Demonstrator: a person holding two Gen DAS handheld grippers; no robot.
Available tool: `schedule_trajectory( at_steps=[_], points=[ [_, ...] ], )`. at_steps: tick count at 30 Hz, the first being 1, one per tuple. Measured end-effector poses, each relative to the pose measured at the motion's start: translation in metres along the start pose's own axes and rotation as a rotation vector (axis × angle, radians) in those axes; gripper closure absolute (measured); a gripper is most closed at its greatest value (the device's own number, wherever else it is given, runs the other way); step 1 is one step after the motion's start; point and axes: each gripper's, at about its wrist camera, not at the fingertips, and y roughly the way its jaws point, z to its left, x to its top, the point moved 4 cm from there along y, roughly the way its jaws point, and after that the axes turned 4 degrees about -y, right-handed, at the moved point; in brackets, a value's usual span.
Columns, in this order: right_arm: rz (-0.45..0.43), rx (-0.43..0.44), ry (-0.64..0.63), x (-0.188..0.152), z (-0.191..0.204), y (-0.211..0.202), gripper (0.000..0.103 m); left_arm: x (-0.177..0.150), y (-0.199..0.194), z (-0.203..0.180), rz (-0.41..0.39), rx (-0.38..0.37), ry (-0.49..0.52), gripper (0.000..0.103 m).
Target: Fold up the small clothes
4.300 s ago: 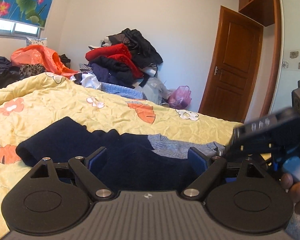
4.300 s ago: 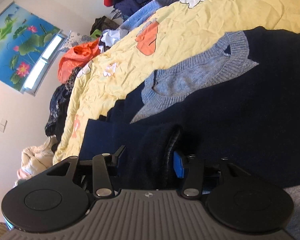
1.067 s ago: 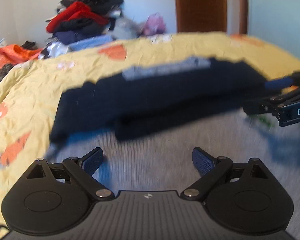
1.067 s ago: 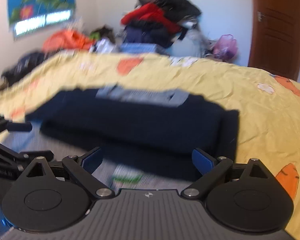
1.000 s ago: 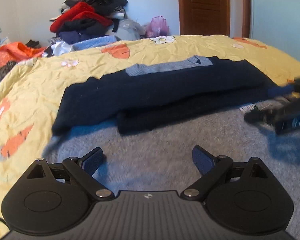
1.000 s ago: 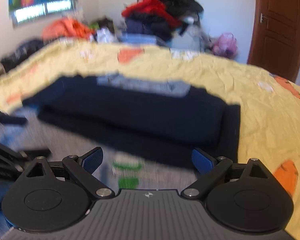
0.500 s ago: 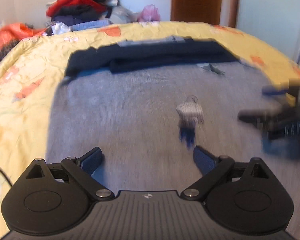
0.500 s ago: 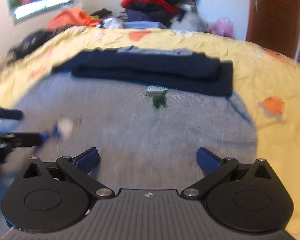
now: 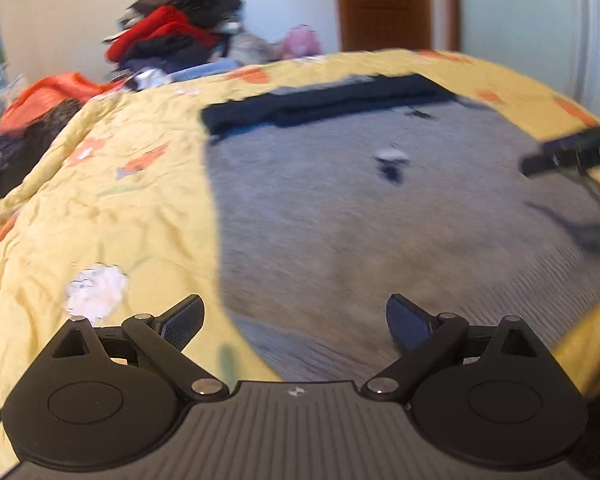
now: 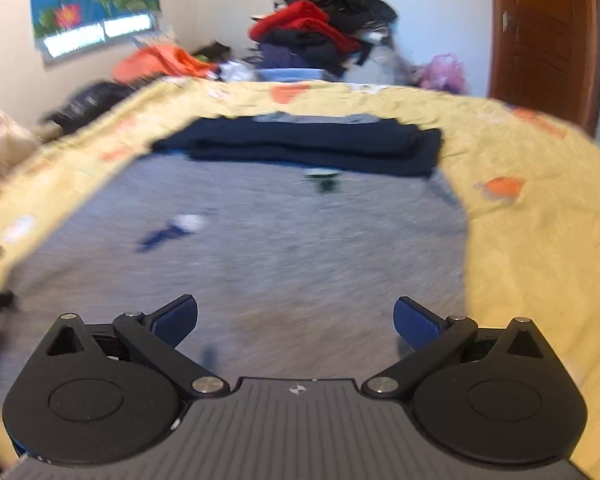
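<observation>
Left gripper (image 9: 294, 322): jaws apart, empty.
Right gripper (image 10: 296, 320): jaws apart, empty.
Sweater (image 10: 260, 256): flat ahead.
Advice: pinch near hem corners, lift evenly.

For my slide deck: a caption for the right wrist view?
Open right gripper above a grey sweater spread on the yellow bedspread.

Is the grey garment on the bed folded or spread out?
Partly folded: the grey body lies spread flat, and the dark navy part is folded across its far end.
</observation>
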Motion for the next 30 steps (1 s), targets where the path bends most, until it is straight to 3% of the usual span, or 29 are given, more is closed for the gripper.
schedule_trajectory(
  at_steps=[3,5,6,9,10,12,14,17,19,21,26,28,30],
  points=[
    [0.047,0.221,0.097,0.000,0.027,0.000,0.000,-0.014,0.001,-0.015,0.026,0.057,0.108,0.004],
    [0.091,0.375,0.120,0.001,0.052,0.006,0.000,-0.016,-0.001,-0.007,0.046,0.052,0.075,0.004],
    [0.093,0.409,0.094,0.003,0.066,0.009,0.000,-0.016,-0.002,0.001,0.068,0.052,0.033,0.005],
    [0.092,0.434,0.010,0.008,0.097,0.019,0.000,-0.020,-0.008,0.029,0.124,0.066,-0.095,0.029],
    [0.096,0.448,-0.001,0.010,0.104,0.023,0.000,-0.022,-0.010,0.037,0.138,0.045,-0.151,0.043],
    [0.103,0.482,-0.009,0.013,0.116,0.030,0.000,-0.025,-0.012,0.048,0.162,-0.032,-0.272,0.057],
    [0.107,0.502,-0.011,0.014,0.125,0.032,0.000,-0.023,-0.011,0.052,0.166,-0.087,-0.351,0.064],
    [0.096,0.501,-0.010,0.017,0.126,0.024,0.000,-0.021,-0.008,0.053,0.173,-0.100,-0.379,0.067],
    [0.081,0.479,0.008,0.020,0.113,0.015,0.000,-0.021,-0.006,0.055,0.185,-0.099,-0.394,0.087],
    [0.063,0.423,0.048,0.023,0.091,0.007,0.000,-0.022,-0.005,0.064,0.211,-0.138,-0.438,0.097],
    [0.020,0.208,0.205,0.021,0.003,-0.036,0.000,-0.028,-0.021,0.091,0.226,-0.068,-0.370,0.103],
    [0.014,0.141,0.269,0.012,-0.031,-0.057,0.000,-0.033,-0.021,0.102,0.252,-0.050,-0.388,0.103],
    [0.030,0.100,0.345,-0.003,-0.060,-0.072,0.000,-0.033,-0.023,0.109,0.248,-0.084,-0.451,0.103]
  ],
)
